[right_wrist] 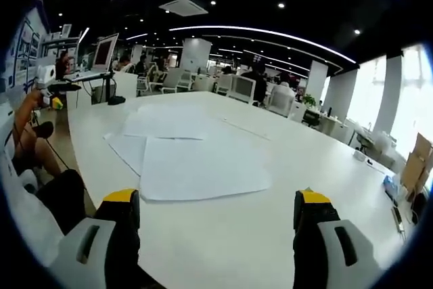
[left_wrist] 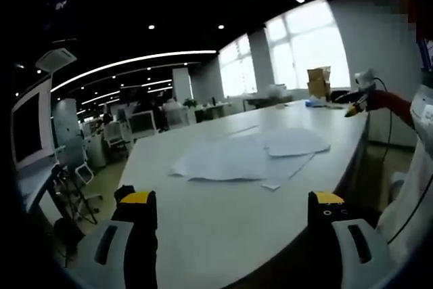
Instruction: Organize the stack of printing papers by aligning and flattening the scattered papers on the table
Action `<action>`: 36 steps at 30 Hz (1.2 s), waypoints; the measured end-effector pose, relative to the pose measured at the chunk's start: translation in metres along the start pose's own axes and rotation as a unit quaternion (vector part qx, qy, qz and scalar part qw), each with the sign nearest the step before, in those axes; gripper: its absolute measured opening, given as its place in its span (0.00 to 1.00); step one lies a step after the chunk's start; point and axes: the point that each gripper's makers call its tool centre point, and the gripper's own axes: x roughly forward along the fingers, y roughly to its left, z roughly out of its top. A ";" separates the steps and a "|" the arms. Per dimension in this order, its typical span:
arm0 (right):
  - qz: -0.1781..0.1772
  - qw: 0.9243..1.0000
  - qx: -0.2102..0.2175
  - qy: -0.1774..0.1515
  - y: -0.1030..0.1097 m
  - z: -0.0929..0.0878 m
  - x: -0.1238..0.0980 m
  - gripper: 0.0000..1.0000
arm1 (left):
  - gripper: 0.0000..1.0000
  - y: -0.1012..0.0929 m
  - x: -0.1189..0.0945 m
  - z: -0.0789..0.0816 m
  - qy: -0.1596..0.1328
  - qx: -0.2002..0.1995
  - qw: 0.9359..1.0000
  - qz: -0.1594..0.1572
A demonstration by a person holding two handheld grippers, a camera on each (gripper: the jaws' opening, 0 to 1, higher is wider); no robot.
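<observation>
The left gripper (left_wrist: 232,209) is hovering over the near edge of the white table (left_wrist: 223,235), its yellow-tipped jaws spread wide apart with nothing between them. Ahead of it the printing papers (left_wrist: 247,155) are lying scattered on the tabletop, overlapping at loose angles, one small corner poking out toward the camera. Off at the far right of the left gripper view, the other gripper (left_wrist: 357,103) is showing up small, held at the end of a red sleeve (left_wrist: 392,103).

In the right gripper view, the right gripper (right_wrist: 216,209) is also standing fully open and gripping nothing, clear of the sheets. The papers (right_wrist: 193,157) are sitting just beyond its jaws, a big sheet in front lapping over others fanned out behind it. Cardboard boxes (left_wrist: 318,80) are resting at the far end, near the windows (left_wrist: 308,49).
</observation>
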 end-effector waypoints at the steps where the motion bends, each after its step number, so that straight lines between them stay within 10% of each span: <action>1: 0.000 1.000 0.001 -0.001 -0.001 0.000 0.000 0.89 | 0.95 0.000 0.000 0.001 0.000 0.000 1.000 0.001; 36: 0.004 1.000 -0.005 0.021 -0.006 -0.003 0.020 0.88 | 0.94 -0.006 0.006 0.011 -0.001 0.004 1.000 0.000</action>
